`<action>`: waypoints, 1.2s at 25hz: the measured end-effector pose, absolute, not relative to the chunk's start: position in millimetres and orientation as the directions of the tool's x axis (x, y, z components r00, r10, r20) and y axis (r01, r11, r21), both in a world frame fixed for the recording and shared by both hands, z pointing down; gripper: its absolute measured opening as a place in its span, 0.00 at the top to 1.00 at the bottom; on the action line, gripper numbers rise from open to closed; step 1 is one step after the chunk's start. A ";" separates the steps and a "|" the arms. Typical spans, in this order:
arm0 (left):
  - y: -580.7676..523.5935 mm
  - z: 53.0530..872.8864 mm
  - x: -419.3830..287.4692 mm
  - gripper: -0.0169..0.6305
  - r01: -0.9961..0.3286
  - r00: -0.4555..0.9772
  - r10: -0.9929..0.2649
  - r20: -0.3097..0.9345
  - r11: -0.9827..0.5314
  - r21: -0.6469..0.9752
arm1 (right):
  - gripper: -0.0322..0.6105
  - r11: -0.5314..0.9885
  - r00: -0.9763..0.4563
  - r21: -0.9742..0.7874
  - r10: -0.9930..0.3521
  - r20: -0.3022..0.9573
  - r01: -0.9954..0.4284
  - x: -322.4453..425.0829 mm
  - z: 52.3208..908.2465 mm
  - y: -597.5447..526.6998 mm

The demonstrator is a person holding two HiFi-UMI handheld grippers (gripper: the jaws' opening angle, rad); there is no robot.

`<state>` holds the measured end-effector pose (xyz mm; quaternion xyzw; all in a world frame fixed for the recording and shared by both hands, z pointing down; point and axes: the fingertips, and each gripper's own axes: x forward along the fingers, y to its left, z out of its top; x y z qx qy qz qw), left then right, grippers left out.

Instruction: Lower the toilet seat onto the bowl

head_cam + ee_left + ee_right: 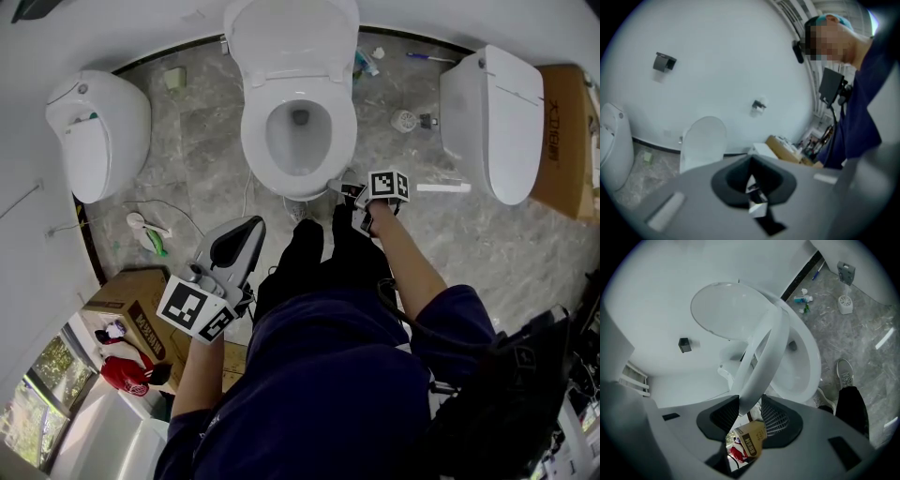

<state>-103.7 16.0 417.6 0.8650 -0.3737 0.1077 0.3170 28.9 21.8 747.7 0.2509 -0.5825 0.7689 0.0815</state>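
the right tongs [751,414] are clenched on the front rim of the toilet seat [764,348], which runs between the two dark pads [724,416]. the seat stands tilted, partway between the raised lid [722,310] behind it and the bowl [806,366] beneath it, and its front edge is clear of the bowl's rim. in the head view these tongs [361,193] sit at the near rim of the bowl [298,131], the arm stretched out toward it.

the left tongs [752,187] are pressed together with nothing between them, held back by the person's left side [234,246], well apart from the toilet.

the toilet stands at the far edge of the grey marbled floor [206,122], against the white wall. a second toilet [98,131] rests near the floor's left edge and a third [492,117] toward its right. a cardboard box [131,300] sits near the left tongs.
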 end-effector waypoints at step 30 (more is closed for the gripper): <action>31.9 450.4 -106.6 0.97 -0.723 0.691 -0.532 0.490 -0.490 0.488 | 0.75 -0.351 -0.828 -0.791 -0.073 0.557 -0.501 29.4 811.5 64.5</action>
